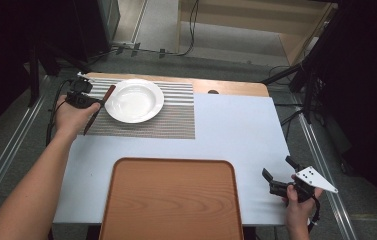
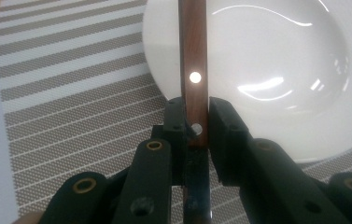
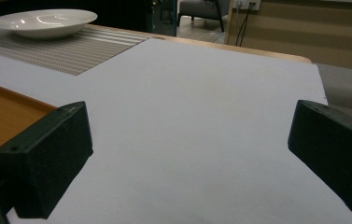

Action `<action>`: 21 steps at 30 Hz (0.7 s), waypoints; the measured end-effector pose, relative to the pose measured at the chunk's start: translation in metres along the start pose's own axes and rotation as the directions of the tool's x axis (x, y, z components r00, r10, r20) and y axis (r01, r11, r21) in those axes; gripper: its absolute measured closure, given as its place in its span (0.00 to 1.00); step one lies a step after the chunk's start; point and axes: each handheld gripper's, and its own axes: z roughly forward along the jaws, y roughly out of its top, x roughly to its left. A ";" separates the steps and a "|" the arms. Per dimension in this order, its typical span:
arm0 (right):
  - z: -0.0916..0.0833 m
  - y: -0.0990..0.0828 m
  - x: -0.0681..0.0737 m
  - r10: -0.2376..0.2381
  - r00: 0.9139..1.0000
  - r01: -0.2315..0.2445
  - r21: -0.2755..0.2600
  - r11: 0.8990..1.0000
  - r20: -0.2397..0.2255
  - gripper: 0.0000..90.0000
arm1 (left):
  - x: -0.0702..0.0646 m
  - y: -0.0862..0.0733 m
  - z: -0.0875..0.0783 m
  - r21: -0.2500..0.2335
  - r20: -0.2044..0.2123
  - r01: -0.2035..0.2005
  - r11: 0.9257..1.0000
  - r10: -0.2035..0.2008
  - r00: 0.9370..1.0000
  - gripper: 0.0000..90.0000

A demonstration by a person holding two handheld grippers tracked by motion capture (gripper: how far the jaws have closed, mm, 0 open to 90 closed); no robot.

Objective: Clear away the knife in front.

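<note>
The left gripper (image 1: 97, 102) is clamped on a knife (image 2: 194, 70), its pads pinching the wooden handle near the lower rivet, where handle meets blade. In the high view the knife (image 1: 98, 107) hangs slanted over the left part of the striped mat (image 1: 176, 120), just beside the white plate (image 1: 134, 100) at the table's (image 1: 236, 130) far left corner; in the left gripper view the handle crosses the plate's rim (image 2: 159, 70).

The hold looks narrow and sits near one end of the handle, so the knife could pivot between the pads or slip out if the hand swings fast. Set down carelessly, the handle may knock the plate's rim and shove it. The blade, pointing back toward the hand, could scrape the mat.

The right gripper (image 1: 281, 180) rests near the table's right near corner with jaws wide apart and nothing between them, beside the tray (image 1: 171, 200).
</note>
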 end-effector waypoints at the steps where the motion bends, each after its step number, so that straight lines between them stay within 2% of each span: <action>1: 0.000 0.000 0.000 0.001 1.000 -0.001 -0.001 1.000 -0.001 0.00 | -0.002 -0.001 -0.001 0.002 -0.003 -0.007 1.000 0.007 1.000 0.85; 21: 0.000 0.000 0.000 -0.005 1.000 0.005 -0.001 1.000 -0.005 0.00 | -0.026 -0.029 -0.028 -0.046 0.048 -0.055 0.997 0.057 0.997 0.85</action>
